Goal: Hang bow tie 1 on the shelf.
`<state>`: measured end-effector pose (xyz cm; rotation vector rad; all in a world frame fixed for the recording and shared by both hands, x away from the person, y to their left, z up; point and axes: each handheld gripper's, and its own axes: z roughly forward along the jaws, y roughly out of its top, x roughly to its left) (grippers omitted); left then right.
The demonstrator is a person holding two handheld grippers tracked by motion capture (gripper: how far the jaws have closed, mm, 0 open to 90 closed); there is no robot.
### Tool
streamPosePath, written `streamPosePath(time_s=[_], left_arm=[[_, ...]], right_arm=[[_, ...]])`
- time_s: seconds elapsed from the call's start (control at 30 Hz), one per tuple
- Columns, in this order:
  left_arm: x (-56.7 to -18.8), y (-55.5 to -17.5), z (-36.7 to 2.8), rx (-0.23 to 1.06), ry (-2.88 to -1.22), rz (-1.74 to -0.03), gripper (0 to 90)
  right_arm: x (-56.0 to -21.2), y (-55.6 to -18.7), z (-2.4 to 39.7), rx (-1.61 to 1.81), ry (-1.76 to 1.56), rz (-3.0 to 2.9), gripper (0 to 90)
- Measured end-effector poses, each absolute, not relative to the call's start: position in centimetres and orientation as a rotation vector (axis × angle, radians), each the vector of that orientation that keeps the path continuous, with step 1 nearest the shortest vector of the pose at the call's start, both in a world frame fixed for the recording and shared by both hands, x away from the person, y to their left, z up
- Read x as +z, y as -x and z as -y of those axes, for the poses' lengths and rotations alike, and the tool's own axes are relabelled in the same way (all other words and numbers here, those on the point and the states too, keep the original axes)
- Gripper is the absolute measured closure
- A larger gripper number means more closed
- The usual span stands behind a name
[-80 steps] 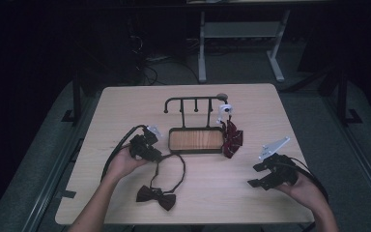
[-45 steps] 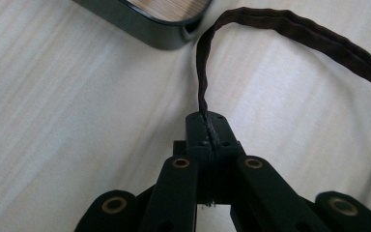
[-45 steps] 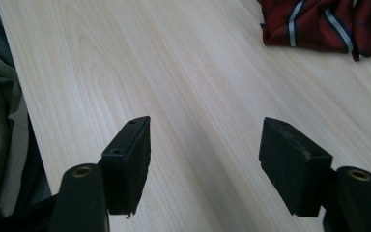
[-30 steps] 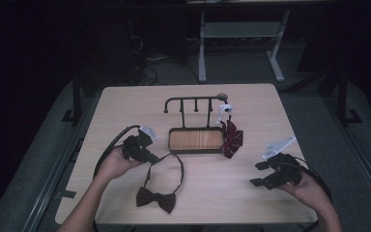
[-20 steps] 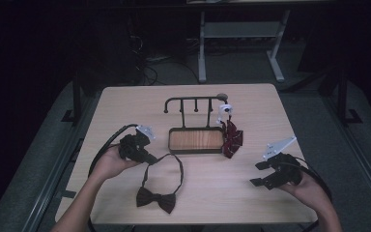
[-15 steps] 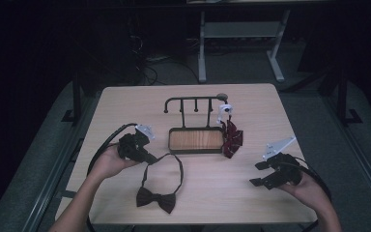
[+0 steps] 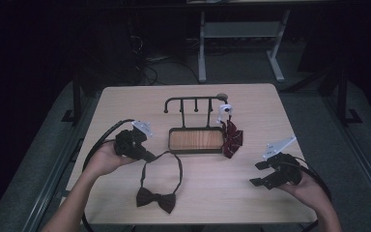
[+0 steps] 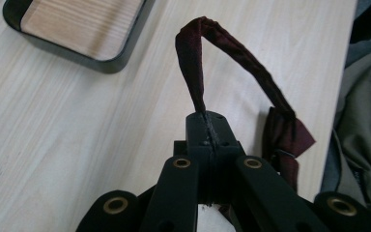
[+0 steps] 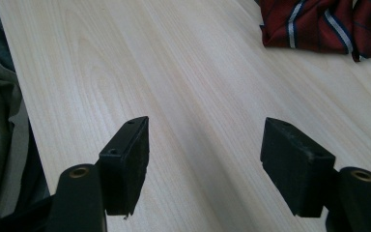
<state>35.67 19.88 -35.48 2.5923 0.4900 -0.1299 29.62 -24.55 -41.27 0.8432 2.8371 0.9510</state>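
Observation:
A dark maroon bow tie (image 7: 155, 199) lies near the table's front edge, its neck strap (image 7: 163, 162) looping up to my left gripper (image 7: 149, 157). That gripper is shut on the strap (image 8: 200, 92) and lifts it off the wood; the bow (image 8: 285, 140) hangs to the right in the left gripper view. My right gripper (image 7: 260, 174) rests at the front right, jaws open with nothing between them (image 9: 205, 159). A red striped bow tie (image 7: 232, 139) hangs at the right end of the black rack (image 7: 193, 102); it also shows as the striped tie (image 9: 319, 24) in the right gripper view.
A black tray with a wooden floor (image 7: 196, 140) sits at mid table under the rack's hooks. A white tag (image 7: 224, 110) hangs on the rack above the striped tie. Cables trail from both grippers. A white desk frame (image 7: 236, 34) stands beyond the table.
My left gripper has drawn up and slightly left with the strap, stretching the loop taller. The bow stays on the table. The right gripper has not moved.

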Motion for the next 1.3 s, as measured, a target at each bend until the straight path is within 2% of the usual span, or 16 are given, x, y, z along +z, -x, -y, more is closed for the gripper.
streamPosePath(time_s=[1.3], left_arm=[[-30.3, -36.2, -19.7, -0.064, -2.606, -0.440, 89.8]], right_arm=[[-41.3, -29.7, 24.7, 0.957, -0.834, -2.838, 32.8]])
